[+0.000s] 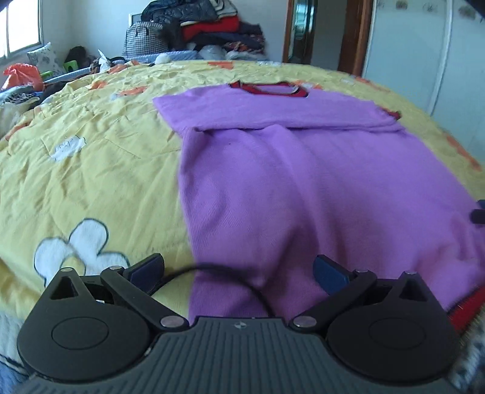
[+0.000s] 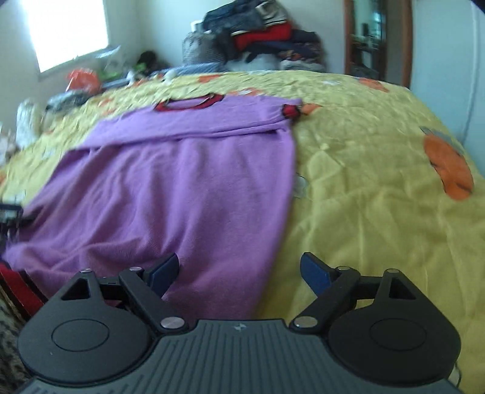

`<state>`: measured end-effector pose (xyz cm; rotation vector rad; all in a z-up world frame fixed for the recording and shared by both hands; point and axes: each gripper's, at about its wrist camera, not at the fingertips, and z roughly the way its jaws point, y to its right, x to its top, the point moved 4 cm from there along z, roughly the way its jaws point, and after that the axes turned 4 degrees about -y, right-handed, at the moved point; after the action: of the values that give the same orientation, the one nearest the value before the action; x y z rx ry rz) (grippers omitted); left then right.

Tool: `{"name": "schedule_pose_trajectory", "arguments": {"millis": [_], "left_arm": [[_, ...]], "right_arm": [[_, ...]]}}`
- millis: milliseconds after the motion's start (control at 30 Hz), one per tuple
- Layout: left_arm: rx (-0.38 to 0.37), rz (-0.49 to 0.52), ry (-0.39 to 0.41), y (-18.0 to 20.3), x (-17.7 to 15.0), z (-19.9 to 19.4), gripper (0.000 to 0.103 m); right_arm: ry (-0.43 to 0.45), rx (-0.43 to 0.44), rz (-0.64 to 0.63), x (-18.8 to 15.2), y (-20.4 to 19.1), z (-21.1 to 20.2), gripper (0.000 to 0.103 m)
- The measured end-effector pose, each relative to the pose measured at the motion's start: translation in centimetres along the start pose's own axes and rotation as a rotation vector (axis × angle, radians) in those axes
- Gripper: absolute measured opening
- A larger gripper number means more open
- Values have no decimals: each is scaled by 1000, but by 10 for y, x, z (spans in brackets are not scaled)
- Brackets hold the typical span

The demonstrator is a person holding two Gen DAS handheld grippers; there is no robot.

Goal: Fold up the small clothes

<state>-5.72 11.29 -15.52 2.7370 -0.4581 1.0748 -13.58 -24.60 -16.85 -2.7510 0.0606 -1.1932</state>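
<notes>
Sweater (image 1: 303, 181): purple knit, red collar, spread flat on the yellow bedspread (image 1: 91, 145); sleeves folded across the chest, likely so the body can fold next.
Left gripper (image 1: 238, 272): jaws spread, pinching nothing; straddling the sweater's left side edge near the hem, apparently lined up to grasp.
Right gripper (image 2: 239, 272): jaws spread, empty; straddling the sweater's right side edge near the hem.
Red hem band (image 1: 466, 312): nearest the grippers, at the bed's near edge.

Sweater (image 1: 318, 181) on bed (image 1: 91, 151) (clothes pile (image 1: 212, 27) behind).
</notes>
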Motion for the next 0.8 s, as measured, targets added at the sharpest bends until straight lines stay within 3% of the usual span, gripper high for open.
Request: {"name": "schedule_pose_trajectory", "arguments": {"millis": [100,133,200,333,367,467,500,633,800], "left_arm": [[-66,-14,-6,-7,-16,-13,100],[-16,-8,-4,-11,-21,-18,100],[154,4,4,-27,-30,-30,101],[361,-4,16,-61,-31,-50,103],[320,-10,25,-63,-27,-52,103],[-50,-105,44,-53,-14,-45,103],[-126,-112,44,-46,-12,-39,103],[-133,-55,-43,-23,-20,-12,96],[-156,-91,29,-25,-30,-20,95]], "right_arm": [[16,-9,14,-1,0,0,88],[15,-6,11,-1,-1,1,88],[11,-10,12,0,-3,3,88],[17,0,8,3,-7,4,88],[17,2,5,4,-8,5,88],[25,13,-4,6,-11,6,88],[25,15,-7,6,-12,6,88],[35,10,-18,3,-12,-1,88],[51,-15,-13,2,-2,-4,88]]}}
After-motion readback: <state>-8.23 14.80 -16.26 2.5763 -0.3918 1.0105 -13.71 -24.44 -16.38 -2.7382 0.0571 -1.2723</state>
